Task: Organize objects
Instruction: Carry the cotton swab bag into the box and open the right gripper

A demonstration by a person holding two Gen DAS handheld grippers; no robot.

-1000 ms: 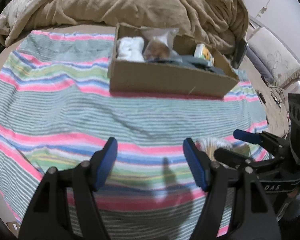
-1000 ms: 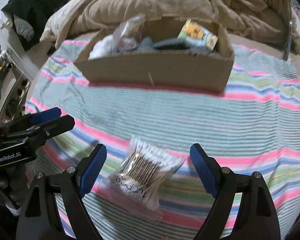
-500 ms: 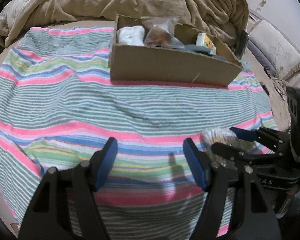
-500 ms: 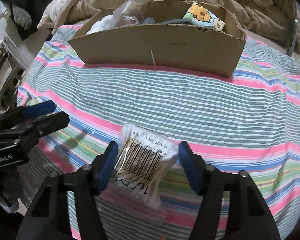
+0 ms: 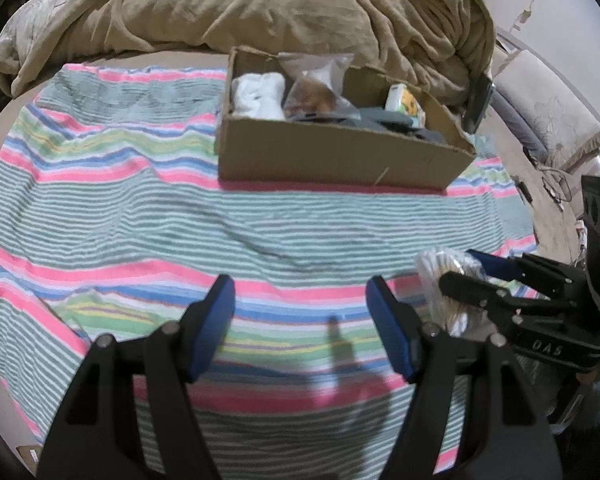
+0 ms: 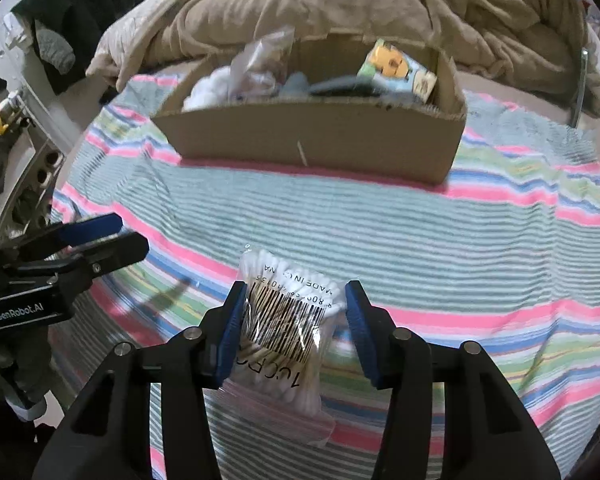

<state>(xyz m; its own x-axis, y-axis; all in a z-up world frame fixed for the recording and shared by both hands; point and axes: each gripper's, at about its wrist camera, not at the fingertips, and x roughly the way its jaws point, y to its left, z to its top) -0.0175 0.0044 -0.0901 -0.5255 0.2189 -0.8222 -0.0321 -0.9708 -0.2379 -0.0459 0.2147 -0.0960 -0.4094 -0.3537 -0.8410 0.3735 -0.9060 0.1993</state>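
The right gripper (image 6: 294, 328) was closing on the bag of cotton swabs (image 6: 288, 320) near the near edge of the striped blanket (image 6: 460, 248). The left gripper (image 5: 300, 322) hung half open, holding nothing. A broad bare strip separated them from the cardboard box (image 6: 320, 144) at the far edge.

A bedroom in a home. A bed fills most of both views, spread with a striped towel (image 5: 140, 216) in pink, green, blue and white. A rumpled tan comforter (image 5: 300, 4) is heaped at its far end. A cardboard box (image 6: 312, 140) of small household items sits on the towel. Dark clothes (image 6: 80, 8) are piled at the left beside the bed, and a pale embroidered cushion (image 5: 548, 116) lies at the right.
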